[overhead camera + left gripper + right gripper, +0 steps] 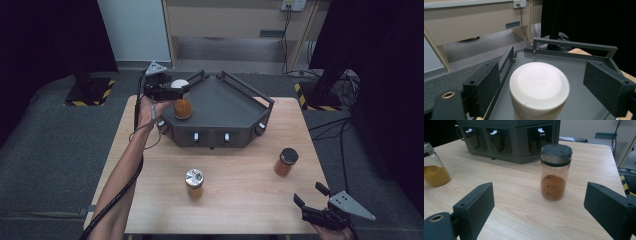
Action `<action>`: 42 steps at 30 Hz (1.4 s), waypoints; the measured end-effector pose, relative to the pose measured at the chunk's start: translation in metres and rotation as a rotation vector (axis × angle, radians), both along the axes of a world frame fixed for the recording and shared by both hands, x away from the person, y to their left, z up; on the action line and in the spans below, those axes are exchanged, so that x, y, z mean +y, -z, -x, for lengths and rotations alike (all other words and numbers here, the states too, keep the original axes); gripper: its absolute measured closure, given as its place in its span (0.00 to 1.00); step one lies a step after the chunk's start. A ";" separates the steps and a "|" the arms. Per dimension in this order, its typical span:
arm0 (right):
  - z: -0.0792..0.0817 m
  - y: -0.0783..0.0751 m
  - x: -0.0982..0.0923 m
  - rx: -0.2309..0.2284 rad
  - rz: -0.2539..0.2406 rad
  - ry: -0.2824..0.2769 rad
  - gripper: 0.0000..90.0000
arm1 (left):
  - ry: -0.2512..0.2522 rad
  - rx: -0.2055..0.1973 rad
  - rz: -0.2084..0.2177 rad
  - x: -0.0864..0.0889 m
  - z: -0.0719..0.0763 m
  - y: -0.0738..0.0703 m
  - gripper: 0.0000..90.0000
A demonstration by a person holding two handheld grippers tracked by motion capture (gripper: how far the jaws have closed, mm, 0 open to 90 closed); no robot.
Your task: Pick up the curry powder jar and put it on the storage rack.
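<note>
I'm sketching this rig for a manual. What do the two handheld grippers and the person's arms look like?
Both are black. The left gripper and right gripper each carry a grey three-cornered plate on top. Their jaws are flat, black rectangular blocks with small screw holes. A black cable trails along the left forearm, which is bare, with no sleeve.

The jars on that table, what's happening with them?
A person is moving spice jars onto the dark tray. The left gripper sits open around the white-lidded jar standing on the tray, its fingers clear of the lid. The right gripper waits open near the black-lidded jar; a silver-lidded jar stands mid-table.
</note>
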State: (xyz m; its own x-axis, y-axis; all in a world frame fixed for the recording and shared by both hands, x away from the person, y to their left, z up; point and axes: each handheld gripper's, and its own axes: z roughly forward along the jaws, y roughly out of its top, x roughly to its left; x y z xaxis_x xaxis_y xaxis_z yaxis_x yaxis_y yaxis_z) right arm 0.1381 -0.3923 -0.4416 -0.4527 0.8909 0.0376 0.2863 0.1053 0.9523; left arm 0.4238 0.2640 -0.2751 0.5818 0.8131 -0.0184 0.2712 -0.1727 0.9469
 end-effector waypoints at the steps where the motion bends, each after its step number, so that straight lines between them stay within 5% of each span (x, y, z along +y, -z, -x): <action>1: 0.000 0.000 0.000 -0.001 -0.001 -0.001 0.10 | 0.002 -0.004 0.010 0.002 0.002 -0.001 0.12; 16: 0.000 -0.001 0.001 0.004 -0.003 -0.002 0.10 | 0.056 -0.054 0.024 0.024 0.040 -0.029 0.09; 24: -0.001 -0.001 0.001 0.001 0.006 -0.006 0.10 | 0.089 -0.067 0.044 0.039 0.060 -0.031 0.09; 42: -0.001 -0.001 0.001 0.000 0.012 -0.009 0.10 | 0.170 -0.059 0.104 0.080 0.115 0.024 0.08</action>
